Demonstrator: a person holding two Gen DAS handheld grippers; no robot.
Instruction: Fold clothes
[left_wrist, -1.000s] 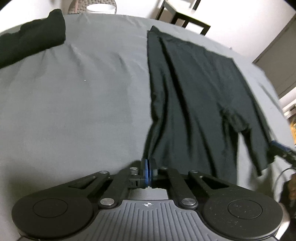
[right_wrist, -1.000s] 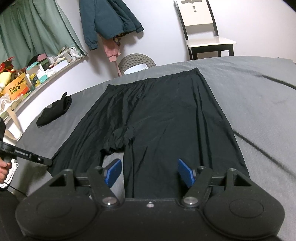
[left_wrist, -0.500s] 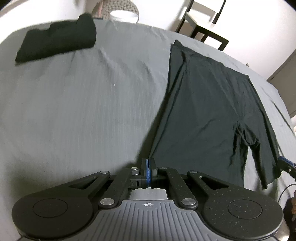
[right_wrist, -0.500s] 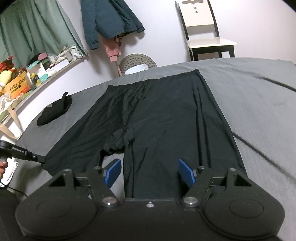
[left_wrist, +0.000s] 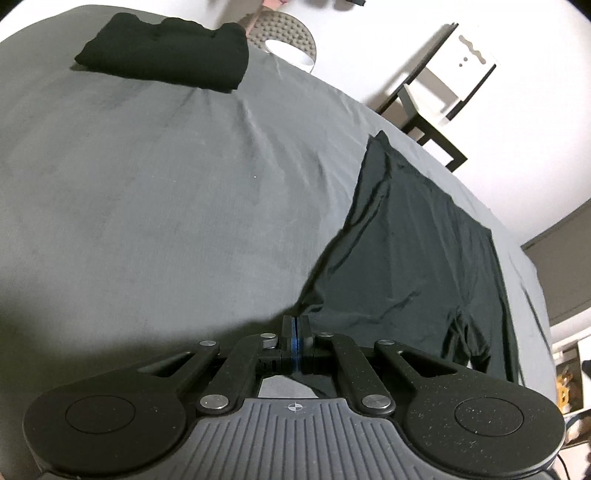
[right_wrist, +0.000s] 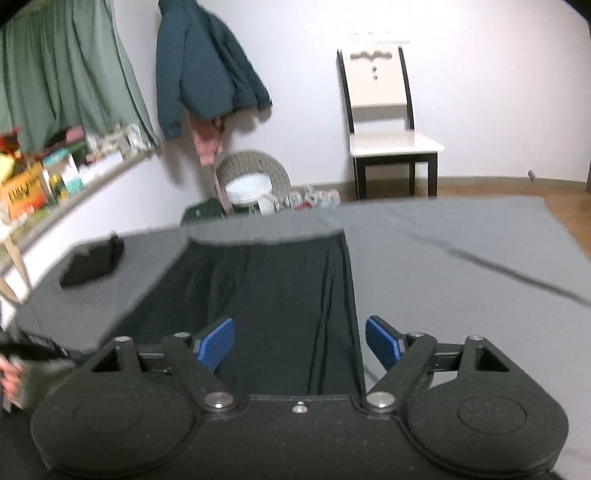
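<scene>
**Black shorts pinched at one corner by the left claw**

While the black shorts (left_wrist: 417, 258) are spread across the grey sheet (left_wrist: 166, 192) of the bed, one near corner of the fabric is gripped by the left claw (left_wrist: 295, 332), whose blue pads are pressed together with cloth caught between them. From that pinched corner the garment's edge is drawn in a taut diagonal line toward the far waistband. The rest of the shorts is seen lying flat to the right of the claw, with a few long creases running lengthwise.

In the right wrist view, the right claw (right_wrist: 300, 341) is held spread wide above the near hem of the shorts, and nothing is grasped between its blue pads (right_wrist: 218, 341). The picture is blurred.

A folded black garment (left_wrist: 166, 55) is placed well apart from the shorts, near the far left edge of the bed. Beyond the bed, a white chair with black legs (right_wrist: 384, 122) is stood against the wall, a dark teal jacket (right_wrist: 203, 66) is hung beside green curtains (right_wrist: 66, 74), and a white bowl-like container (right_wrist: 247, 188) is set on the floor.
</scene>
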